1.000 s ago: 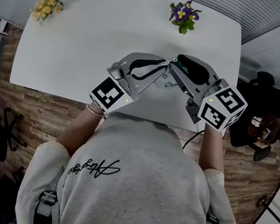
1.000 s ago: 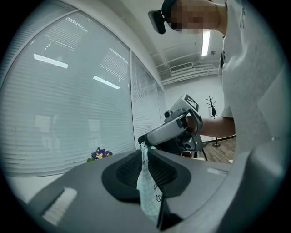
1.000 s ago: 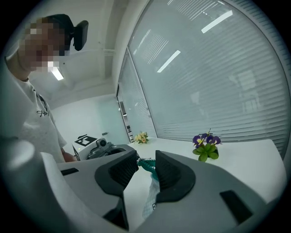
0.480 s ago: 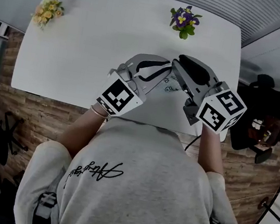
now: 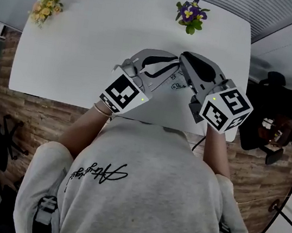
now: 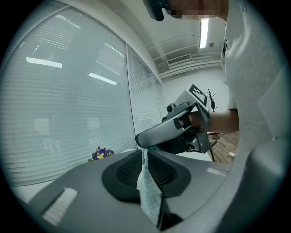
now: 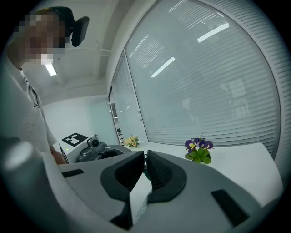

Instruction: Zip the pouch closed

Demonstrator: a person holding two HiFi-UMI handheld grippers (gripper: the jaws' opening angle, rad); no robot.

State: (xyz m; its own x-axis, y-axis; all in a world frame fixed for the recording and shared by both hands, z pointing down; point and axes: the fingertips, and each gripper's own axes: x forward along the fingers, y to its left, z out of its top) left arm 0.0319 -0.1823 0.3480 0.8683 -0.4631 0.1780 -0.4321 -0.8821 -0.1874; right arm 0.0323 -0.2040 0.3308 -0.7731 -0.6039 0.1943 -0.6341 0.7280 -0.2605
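A white pouch (image 5: 176, 83) with small drawings hangs between both grippers above the white table (image 5: 81, 42). My left gripper (image 5: 174, 63) is shut on the pouch's edge; in the left gripper view the fabric (image 6: 148, 191) stands pinched between its dark pads. My right gripper (image 5: 183, 57) meets it tip to tip from the right. Its jaws are closing on the small zip pull (image 7: 145, 158) at the pouch's top, and the pads nearly touch. White fabric (image 7: 137, 202) hangs below those pads. The zip line itself is hidden.
A purple flower pot (image 5: 191, 12) stands at the table's far edge and a yellow bunch (image 5: 44, 7) at its far left corner. A black chair (image 5: 273, 125) is off the table's right side. Window blinds (image 7: 218, 91) run behind the table.
The right gripper's jaws have drawn together at the pouch's top. Both hands have stayed close together over the table's near edge, hardly moving.
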